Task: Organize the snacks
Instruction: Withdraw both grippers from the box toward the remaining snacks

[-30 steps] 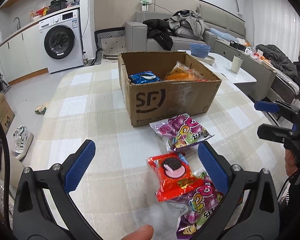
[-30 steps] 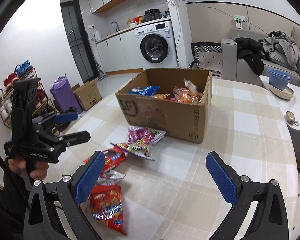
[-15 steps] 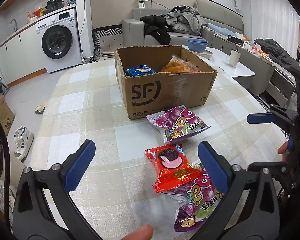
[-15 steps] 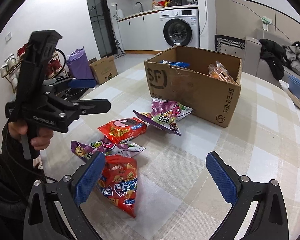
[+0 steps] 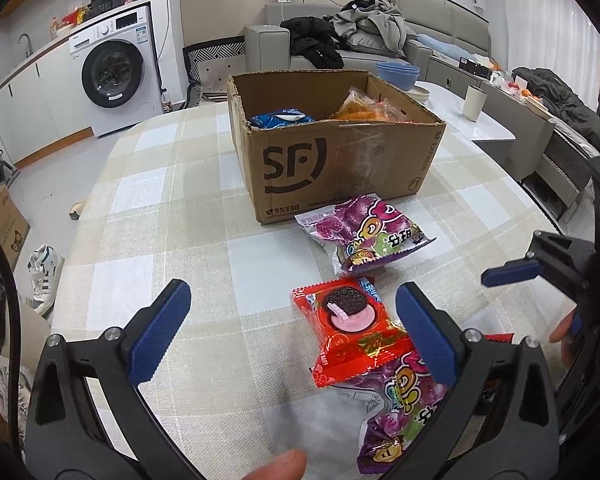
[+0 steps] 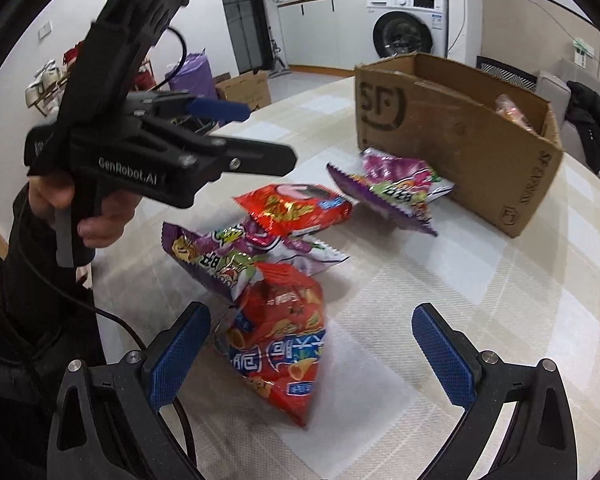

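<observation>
Both grippers — left gripper (image 5: 292,332) and right gripper (image 6: 312,350) — are hovering spread and empty while four foil snack packets (image 6: 284,340) are lying loose on the checked worktop (image 5: 172,216), two snacks already sitting in the brown cardboard box (image 5: 340,160).

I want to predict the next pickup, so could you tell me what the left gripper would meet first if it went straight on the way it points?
Probably the red cookie packet; the open left gripper already brackets its near end, though height above it is unclear.
</observation>
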Tool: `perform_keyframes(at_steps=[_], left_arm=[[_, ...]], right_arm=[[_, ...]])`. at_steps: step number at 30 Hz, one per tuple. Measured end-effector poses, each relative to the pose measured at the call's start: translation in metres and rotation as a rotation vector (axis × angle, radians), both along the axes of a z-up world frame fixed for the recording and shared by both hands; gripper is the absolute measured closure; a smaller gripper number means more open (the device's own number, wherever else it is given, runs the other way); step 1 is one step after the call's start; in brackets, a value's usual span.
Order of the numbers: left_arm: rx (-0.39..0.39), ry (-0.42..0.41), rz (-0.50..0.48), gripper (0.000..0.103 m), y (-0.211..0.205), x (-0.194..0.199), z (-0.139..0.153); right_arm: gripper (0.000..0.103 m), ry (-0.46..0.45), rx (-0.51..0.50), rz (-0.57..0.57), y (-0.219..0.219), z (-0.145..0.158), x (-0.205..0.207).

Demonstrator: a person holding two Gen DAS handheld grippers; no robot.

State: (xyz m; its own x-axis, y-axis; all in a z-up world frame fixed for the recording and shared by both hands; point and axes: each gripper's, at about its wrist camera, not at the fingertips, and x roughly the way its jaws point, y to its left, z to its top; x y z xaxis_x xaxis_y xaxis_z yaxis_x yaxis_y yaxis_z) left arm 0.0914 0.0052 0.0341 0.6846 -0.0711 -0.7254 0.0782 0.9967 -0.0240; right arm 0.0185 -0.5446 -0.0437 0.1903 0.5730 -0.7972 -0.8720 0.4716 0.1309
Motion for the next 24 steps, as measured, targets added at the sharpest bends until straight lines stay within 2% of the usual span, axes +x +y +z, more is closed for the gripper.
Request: perform_keyframes(at_steps=[8,19,24], left_arm=[[0.004,0.027,-0.005,0.001,-0.002,0.005,-0.012],[-0.064,0.099,-0.050,0.001,-0.012,0.015,-0.036],[-0.071,0.112,-0.056,0.001,-0.016,0.019,-0.042]], right_arm=[[0.000,0.016,-0.077,0.022,0.021,-0.021,-0.003],[0.000,-0.067,-0.140,-0.186,-0.011,-0.019,0.035],[0.000,-0.108,-0.154,-0.301,-0.030,-0.014,0.058]])
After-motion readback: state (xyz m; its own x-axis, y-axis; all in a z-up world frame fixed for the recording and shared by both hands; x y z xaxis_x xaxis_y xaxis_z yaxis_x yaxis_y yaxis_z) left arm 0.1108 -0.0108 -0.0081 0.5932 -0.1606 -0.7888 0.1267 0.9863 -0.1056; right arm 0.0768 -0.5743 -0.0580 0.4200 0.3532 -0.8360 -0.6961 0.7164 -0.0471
